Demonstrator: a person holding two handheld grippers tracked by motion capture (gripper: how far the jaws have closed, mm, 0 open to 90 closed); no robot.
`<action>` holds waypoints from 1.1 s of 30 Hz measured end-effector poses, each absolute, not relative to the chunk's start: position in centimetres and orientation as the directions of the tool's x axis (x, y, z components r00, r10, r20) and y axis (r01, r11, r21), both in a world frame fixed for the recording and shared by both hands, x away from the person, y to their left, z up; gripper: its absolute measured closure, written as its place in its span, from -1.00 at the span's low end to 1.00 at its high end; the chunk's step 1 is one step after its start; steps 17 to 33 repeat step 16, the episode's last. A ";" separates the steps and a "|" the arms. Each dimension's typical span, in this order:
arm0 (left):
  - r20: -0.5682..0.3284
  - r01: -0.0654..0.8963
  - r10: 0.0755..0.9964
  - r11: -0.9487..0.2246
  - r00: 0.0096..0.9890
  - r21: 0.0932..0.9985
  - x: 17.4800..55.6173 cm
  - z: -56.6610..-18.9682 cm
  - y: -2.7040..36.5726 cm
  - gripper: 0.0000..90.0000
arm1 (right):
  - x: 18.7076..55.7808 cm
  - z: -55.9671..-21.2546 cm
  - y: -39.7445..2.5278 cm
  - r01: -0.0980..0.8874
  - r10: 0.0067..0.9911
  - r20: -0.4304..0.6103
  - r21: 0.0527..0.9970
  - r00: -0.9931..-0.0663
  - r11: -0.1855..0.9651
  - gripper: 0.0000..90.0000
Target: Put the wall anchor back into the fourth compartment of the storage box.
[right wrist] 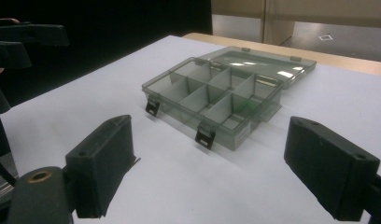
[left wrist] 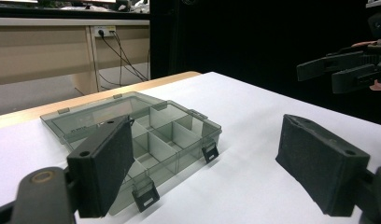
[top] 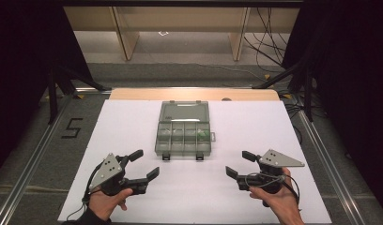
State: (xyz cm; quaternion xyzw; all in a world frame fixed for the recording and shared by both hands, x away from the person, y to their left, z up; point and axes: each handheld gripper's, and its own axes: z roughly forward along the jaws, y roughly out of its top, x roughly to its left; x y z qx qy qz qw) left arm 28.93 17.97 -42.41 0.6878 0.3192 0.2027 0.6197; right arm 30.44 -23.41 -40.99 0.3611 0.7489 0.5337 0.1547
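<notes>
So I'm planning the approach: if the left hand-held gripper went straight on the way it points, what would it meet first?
Probably the open compartment box: in its own view the left hand-held gripper has the box's latched front corner just ahead, left of centre, though depth is unclear.

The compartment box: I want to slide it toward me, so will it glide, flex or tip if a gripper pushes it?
The compartment box looks like thin rigid clear plastic, so it is probably stiff and light. Lying low and flat on the smooth white table, it will likely slide rather than tip. Its open lid may swing on its hinge if nudged.
</notes>
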 end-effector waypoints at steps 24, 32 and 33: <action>-0.116 0.188 0.690 -0.030 0.714 0.982 29.0 -42.4 18.0 -0.60 | 30.3 -41.0 -23.4 0.371 0.697 0.166 0.916 -0.698 0.154 -0.63; -0.116 0.188 0.690 -0.030 0.714 0.982 29.0 -42.4 18.0 -0.60 | 30.3 -41.0 -23.4 0.371 0.697 0.166 0.916 -0.698 0.154 -0.63; -0.116 0.188 0.690 -0.030 0.714 0.982 29.0 -42.4 18.0 -0.60 | 30.3 -41.0 -23.4 0.371 0.697 0.166 0.916 -0.698 0.154 -0.63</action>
